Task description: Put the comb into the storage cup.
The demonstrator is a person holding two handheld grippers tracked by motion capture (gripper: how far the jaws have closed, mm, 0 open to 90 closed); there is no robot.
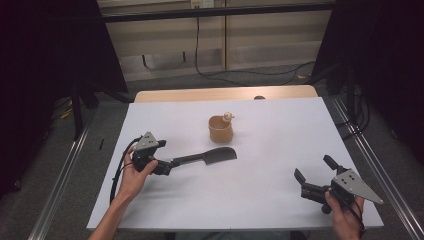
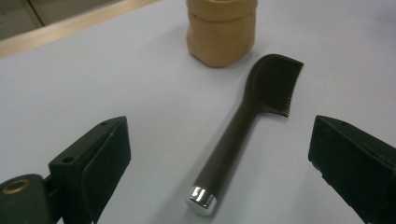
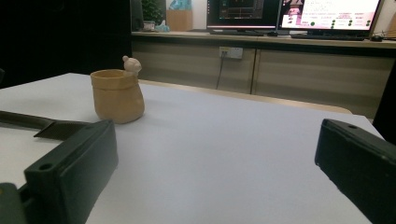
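A dark comb (image 1: pixel 210 158) with a long handle lies flat on the white table top (image 1: pixel 280 135), its teeth end toward the tan cup (image 1: pixel 221 129). My left gripper (image 1: pixel 170 165) stands open at the handle's end. In the left gripper view the comb (image 2: pixel 243 126) lies between the wide-apart jaws, its silver cap nearest, with neither pad touching it; the cup (image 2: pixel 220 32) stands beyond. My right gripper (image 1: pixel 313 167) is open near the table's front right, holding nothing. The right gripper view has the cup (image 3: pixel 116 95) with a small pale figure (image 3: pixel 132 64) on its rim, and the comb's teeth end (image 3: pixel 56 128).
A strip of wooden table edge (image 1: pixel 225 93) shows beyond the white top. Metal rails (image 1: pixel 370 165) run along both sides on the floor, and cables (image 1: pixel 240 74) lie behind the table. Monitors (image 3: pixel 289 11) stand on a counter far off.
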